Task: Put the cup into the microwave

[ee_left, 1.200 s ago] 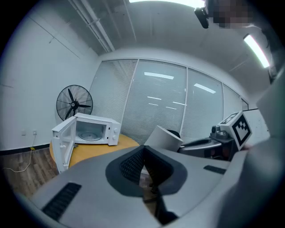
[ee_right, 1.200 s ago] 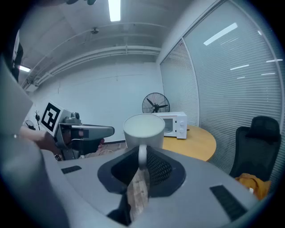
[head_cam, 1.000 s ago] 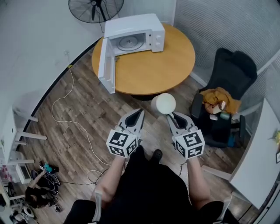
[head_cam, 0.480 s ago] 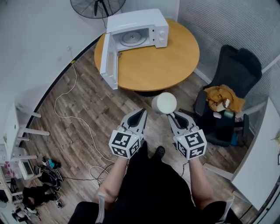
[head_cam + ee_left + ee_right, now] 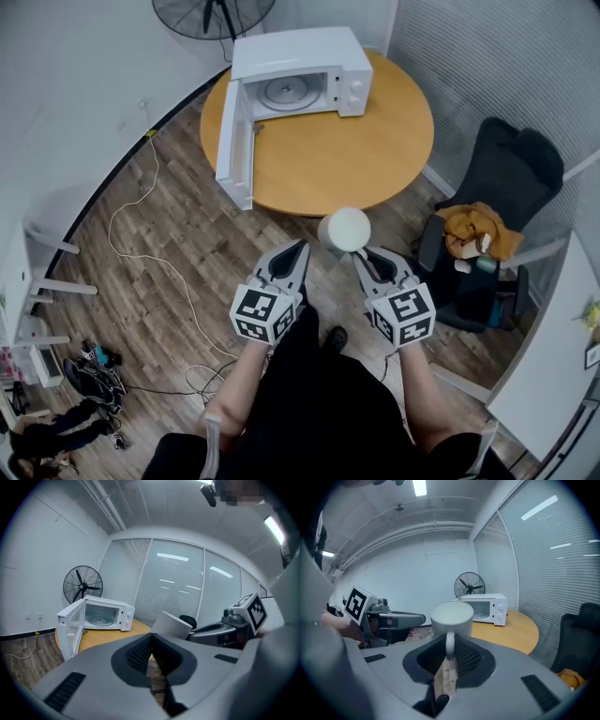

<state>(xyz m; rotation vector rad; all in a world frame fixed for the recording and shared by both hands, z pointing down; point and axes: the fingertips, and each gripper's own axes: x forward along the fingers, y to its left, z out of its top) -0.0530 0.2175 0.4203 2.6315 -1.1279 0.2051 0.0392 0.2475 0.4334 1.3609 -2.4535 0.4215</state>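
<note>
A white cup hangs in the air just short of the round table's near edge, held by its handle in my right gripper, which is shut on it. The cup also shows at the right in the left gripper view. My left gripper is shut with nothing in it, level with the right one and to its left. The white microwave stands at the table's far side with its door swung wide open and the glass turntable bare.
The round wooden table carries only the microwave. A black office chair with an orange bundle stands to the right. A floor fan is behind the microwave. A white cable trails over the wood floor at left.
Both grippers and the cup have come closer to the table; the table and microwave now sit lower and nearer in the head view. The hold on the cup is unchanged.
</note>
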